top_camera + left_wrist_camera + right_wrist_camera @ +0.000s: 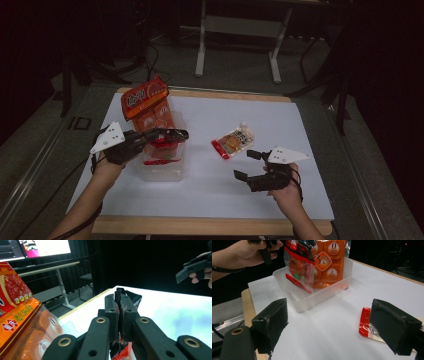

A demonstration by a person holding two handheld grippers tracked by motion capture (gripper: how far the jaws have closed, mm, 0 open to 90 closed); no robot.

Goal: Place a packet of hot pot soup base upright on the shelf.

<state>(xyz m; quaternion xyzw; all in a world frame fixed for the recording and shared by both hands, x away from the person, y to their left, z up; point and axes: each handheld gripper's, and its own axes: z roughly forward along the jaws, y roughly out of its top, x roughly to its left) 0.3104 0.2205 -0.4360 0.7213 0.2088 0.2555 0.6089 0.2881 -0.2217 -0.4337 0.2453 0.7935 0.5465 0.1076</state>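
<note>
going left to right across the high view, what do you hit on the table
left tool shut on a small red and black packet above the clear plastic tub → loose snack packet with a red end lying on the white sheet → right tool, open and holding nothing

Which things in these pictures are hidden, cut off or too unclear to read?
- Held packet, left gripper view: the shut left gripper covers most of it.
- Table packet, right gripper view: one jaw of the open right gripper hides its far part.
- Orange bag, right gripper view: the top edge cuts it off.
- Bin, high view: the red things inside are too small to name.
</note>
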